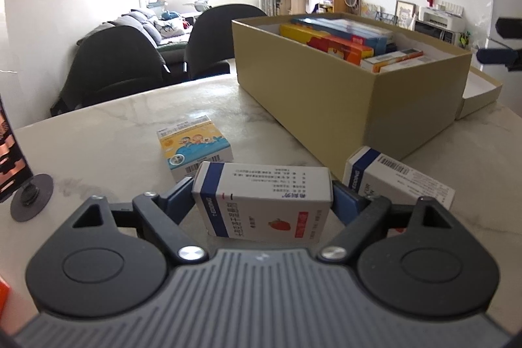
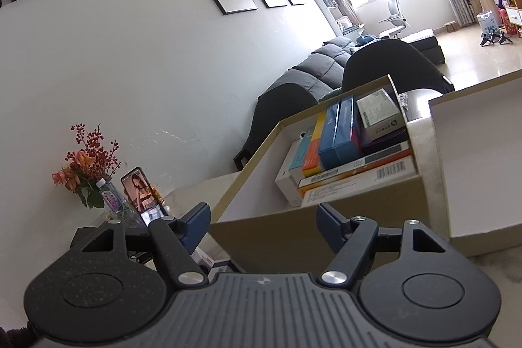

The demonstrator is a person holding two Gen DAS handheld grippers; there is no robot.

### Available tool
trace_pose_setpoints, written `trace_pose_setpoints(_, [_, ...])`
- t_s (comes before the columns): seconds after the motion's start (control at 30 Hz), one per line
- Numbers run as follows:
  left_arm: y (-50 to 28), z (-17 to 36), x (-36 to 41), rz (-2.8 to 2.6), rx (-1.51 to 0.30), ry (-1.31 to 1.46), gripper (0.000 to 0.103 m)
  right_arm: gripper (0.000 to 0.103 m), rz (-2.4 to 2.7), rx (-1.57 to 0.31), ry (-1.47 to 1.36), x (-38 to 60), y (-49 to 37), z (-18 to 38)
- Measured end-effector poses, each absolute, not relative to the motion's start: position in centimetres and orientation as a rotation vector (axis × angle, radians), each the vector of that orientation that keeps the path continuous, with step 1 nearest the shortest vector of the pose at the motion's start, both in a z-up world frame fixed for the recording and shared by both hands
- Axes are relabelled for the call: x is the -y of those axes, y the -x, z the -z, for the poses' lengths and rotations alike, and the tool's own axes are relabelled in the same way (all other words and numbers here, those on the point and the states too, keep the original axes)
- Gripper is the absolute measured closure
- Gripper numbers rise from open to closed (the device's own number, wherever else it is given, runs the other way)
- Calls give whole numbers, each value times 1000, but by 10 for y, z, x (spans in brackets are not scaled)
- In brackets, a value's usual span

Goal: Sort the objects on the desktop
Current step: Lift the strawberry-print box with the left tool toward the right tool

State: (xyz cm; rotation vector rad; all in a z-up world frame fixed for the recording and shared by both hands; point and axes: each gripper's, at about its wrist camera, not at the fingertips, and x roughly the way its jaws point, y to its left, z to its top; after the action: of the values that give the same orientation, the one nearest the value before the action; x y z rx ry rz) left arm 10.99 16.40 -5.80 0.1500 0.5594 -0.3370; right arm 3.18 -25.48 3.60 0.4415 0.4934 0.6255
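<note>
A white carton with a blue band and a strawberry picture lies on the marble table, lengthwise across the left gripper. The gripper's blue pads press against both ends of it, so the gripper is clenched on this carton.

Just to its right lies a second white and blue carton, tilted, close to the corner of the cardboard box. Just beyond the held carton sits a smaller carton with a cartoon picture, flat on the table and apart from the cardboard box.

The cardboard box stands open farther back on the table. Inside it, several cartons are stacked: blue ones on top, a yellow and orange one beside them, and wide white ones with orange stripes beneath. The box's lid lies on the table behind it.

The right gripper hovers in front of the cardboard box's near wall with its jaws spread and nothing between them.

At the table's left edge stand a phone on a stand, a water bottle and a bunch of flowers. Two dark chairs stand past the table.
</note>
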Motion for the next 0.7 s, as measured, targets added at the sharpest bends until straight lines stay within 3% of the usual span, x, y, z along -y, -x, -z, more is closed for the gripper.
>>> trace_pose_setpoints(0.7, [-82, 31, -194, 243, -570, 197, 16, 28, -735, -502, -461, 217, -7, -33])
